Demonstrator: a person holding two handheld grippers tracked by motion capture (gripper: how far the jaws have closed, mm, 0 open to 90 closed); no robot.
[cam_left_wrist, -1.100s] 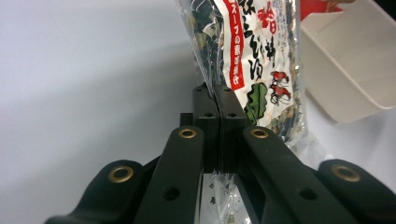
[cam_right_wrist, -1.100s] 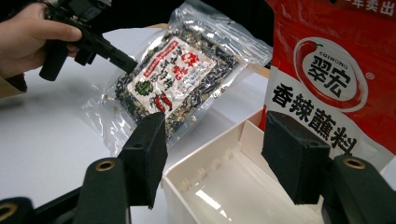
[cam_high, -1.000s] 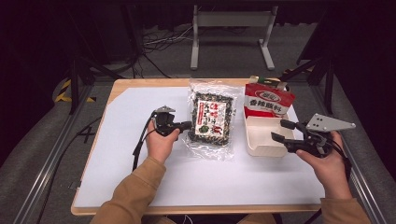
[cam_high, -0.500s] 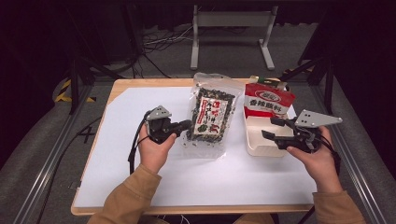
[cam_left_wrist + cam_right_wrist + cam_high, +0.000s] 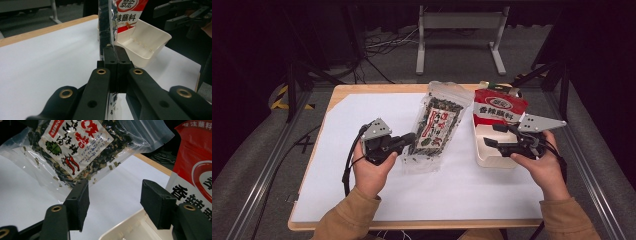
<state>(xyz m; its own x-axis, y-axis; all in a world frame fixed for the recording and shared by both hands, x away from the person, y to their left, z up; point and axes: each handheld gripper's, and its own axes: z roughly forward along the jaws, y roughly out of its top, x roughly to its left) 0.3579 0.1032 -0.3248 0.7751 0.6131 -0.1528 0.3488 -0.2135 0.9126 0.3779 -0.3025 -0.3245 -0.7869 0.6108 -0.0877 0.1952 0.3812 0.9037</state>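
Left gripper [image 5: 408, 140]: jaws pressed together on the side edge of the clear bag [image 5: 436, 125], pinching the film; the left gripper view shows the bag [image 5: 106, 22] edge-on, rising straight up out of the pads. The bag of dark dried flakes is tilted up off the bench [image 5: 362, 195], its low corner seemingly just touching the white sheet, top leaning away toward the far edge.

Right gripper [image 5: 496, 136]: jaws spread, nothing between them, held over the near end of the tray [image 5: 492, 160]. In its own view the gripper [image 5: 113, 205] looks across the tray rim [image 5: 120, 230] at the bag [image 5: 82, 147], with the red packet [image 5: 197, 170] close on one side.

Step in hand, as I read it: carrying the bag to the tray.
- Grip is on thin film at one edge only, so the bag can swing or slip; move slowly and keep it hanging below the pinch.
- Lift enough for the low corner to pass the tray wall before crossing.
- The red packet already stands in the tray's far end; aim for the free near end.
- The right gripper could steady the bag's free edge, or hold the tray from sliding.
- Let go only once the bag rests inside.

Count, near to far: two grippers, one tray, one clear bag, one red packet.
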